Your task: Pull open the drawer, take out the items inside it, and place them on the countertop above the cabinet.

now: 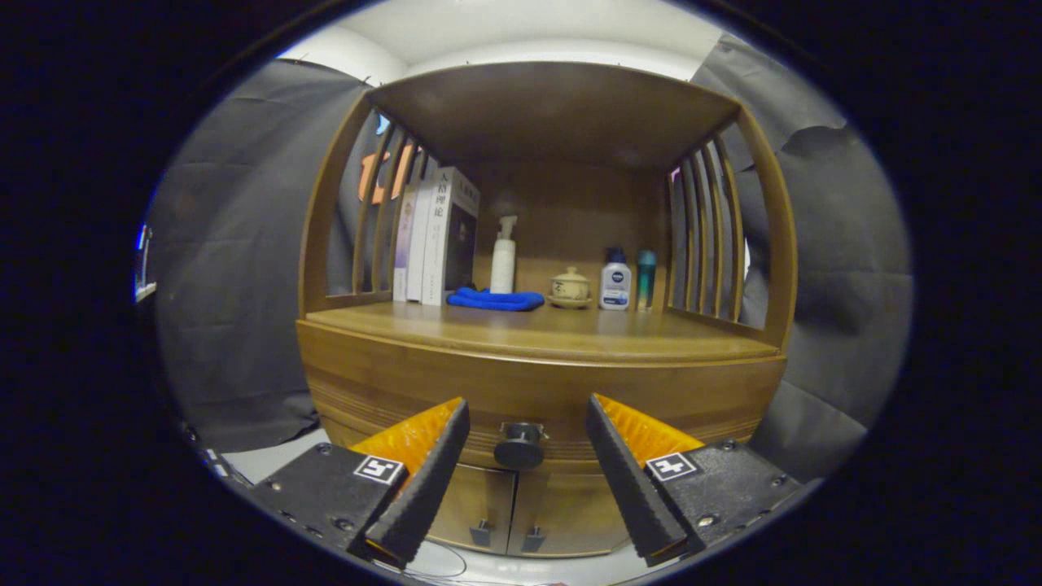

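Claw [527, 435] spread wide, gripping nothing, and the round dark drawer knob [519, 445] sits right between its fingers. The brown wooden drawer [537, 407] is closed, below the wooden tabletop [537, 330] carrying books [435, 236], a folded blue cloth [495, 299] and bottles.

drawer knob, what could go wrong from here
The gripper is open, with the knob between its fingers but farther off, so closing now would likely miss it. The knob is small and round; a shallow pinch could slip when pulling. The countertop already holds a cloth, a lidded cup and bottles at the back, so new items could knock them.
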The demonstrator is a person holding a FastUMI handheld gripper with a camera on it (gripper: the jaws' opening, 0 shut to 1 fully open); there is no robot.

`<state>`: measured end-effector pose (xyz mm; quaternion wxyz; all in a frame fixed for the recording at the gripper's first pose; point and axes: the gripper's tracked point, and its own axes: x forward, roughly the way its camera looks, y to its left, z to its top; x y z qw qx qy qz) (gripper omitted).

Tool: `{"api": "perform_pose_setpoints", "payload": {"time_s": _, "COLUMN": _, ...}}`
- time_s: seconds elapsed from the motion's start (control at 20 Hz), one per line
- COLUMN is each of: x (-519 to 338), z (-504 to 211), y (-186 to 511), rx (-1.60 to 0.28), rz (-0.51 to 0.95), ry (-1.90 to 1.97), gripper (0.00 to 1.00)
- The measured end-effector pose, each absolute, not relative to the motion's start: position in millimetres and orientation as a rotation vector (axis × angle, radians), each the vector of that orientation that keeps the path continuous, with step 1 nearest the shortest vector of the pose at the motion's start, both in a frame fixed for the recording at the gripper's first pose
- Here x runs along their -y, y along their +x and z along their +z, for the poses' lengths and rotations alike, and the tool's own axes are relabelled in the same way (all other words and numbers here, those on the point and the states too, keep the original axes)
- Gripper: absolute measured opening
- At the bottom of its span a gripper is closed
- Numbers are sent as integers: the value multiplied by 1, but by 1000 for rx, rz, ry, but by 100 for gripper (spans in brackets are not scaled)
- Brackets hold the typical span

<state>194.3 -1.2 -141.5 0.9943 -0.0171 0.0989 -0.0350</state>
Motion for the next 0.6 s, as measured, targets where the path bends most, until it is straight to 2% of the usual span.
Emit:
{"api": "perform_pose_setpoints", "payload": {"time_s": 0.15, "x": 7, "z": -160, "y": 212, "rx": -229, "rz": -91, "ry": -7, "gripper": 81}}
{"api": "perform_pose_setpoints", "payload": {"time_s": 0.35, "x": 3, "z": -180, "y": 221, "rx": -258, "rz": -89, "ry": 5, "gripper": 69}}
{"api": "perform_pose_setpoints", "payload": {"time_s": 0.6, "x": 1, "z": -199, "y": 231, "rx": -275, "rz": -107, "ry": -2, "gripper": 62}}
